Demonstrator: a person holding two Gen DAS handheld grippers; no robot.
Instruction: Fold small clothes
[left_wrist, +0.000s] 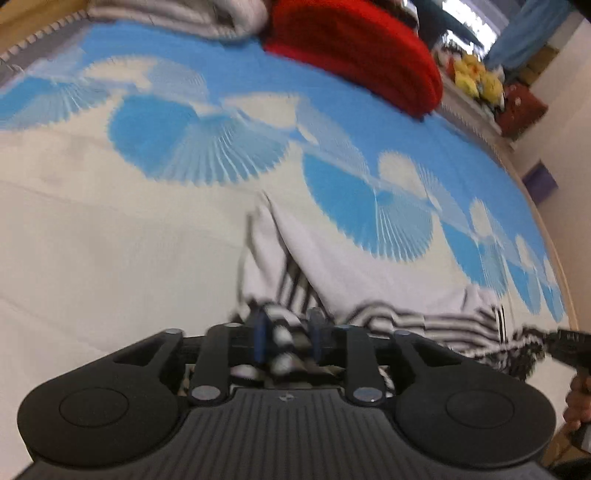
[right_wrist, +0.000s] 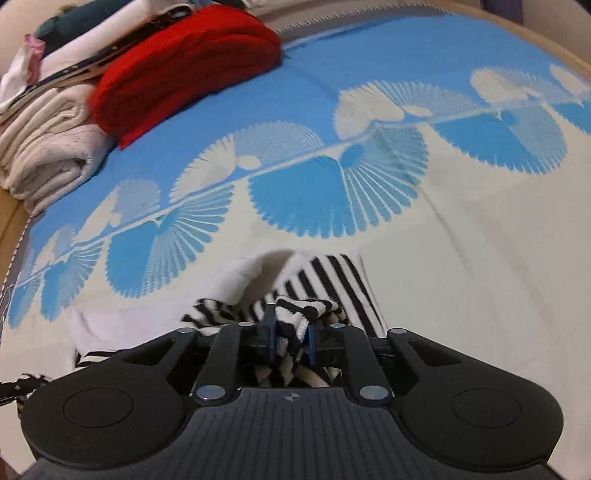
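Observation:
A small black-and-white striped garment (left_wrist: 388, 295) with a plain white part lies bunched on the bed cover. My left gripper (left_wrist: 286, 339) is shut on one striped edge of it, held just above the cover. My right gripper (right_wrist: 291, 336) is shut on another striped edge of the garment (right_wrist: 332, 284). The right gripper also shows at the far right of the left wrist view (left_wrist: 569, 341), with the cloth stretched toward it. The left wrist view is motion-blurred.
The bed cover (right_wrist: 461, 240) is cream with blue fan patterns. A folded red blanket (right_wrist: 184, 70) and folded white towels (right_wrist: 51, 147) lie at the far edge. A shelf with yellow toys (left_wrist: 476, 77) stands beyond the bed.

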